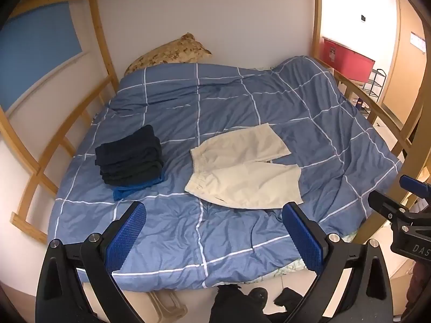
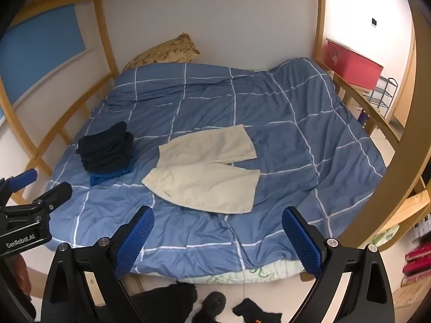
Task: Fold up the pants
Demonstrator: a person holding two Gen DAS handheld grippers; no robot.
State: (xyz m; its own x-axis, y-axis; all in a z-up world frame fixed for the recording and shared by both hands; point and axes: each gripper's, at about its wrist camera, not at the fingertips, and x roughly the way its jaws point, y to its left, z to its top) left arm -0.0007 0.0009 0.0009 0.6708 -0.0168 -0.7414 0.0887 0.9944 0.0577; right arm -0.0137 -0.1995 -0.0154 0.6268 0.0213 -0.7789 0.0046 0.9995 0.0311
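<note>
clearly unfolded: cream shorts lie flat on the blue duvet

clearly, the cream shorts (image 1: 242, 168) lie spread out on the blue checked duvet (image 1: 242, 99), waistband toward the left side of the bed and both legs pointing right, the two legs slightly parted at the hems. just beside them, to the left, sits a stack of folded dark garments (image 1: 130, 156) resting on a folded blue piece (image 1: 134, 188); the stack and the shorts are apart, with a strip of duvet between.

the left gripper (image 1: 214, 238) hovers over the near edge of the bed, its blue-padded fingers (image 1: 126, 238) wide apart and holding nothing. the right gripper (image 2: 218, 242) hangs at much the same height over the near edge, fingers (image 2: 303, 242) likewise spread with nothing between them. each gripper shows at the margin of the other's view, side by side and well short of the shorts.

a camouflage-print pillow (image 1: 172, 51) leans against the white wall at the head of the bed. the wooden bunk frame (image 1: 103, 45) surrounds the mattress, and a red panel (image 2: 350, 64), possibly a box or cabinet, stands beyond the far right rail beside a wire rack (image 2: 383, 94). dark items lie on the floor below the grippers; i cannot tell what they are.
</note>
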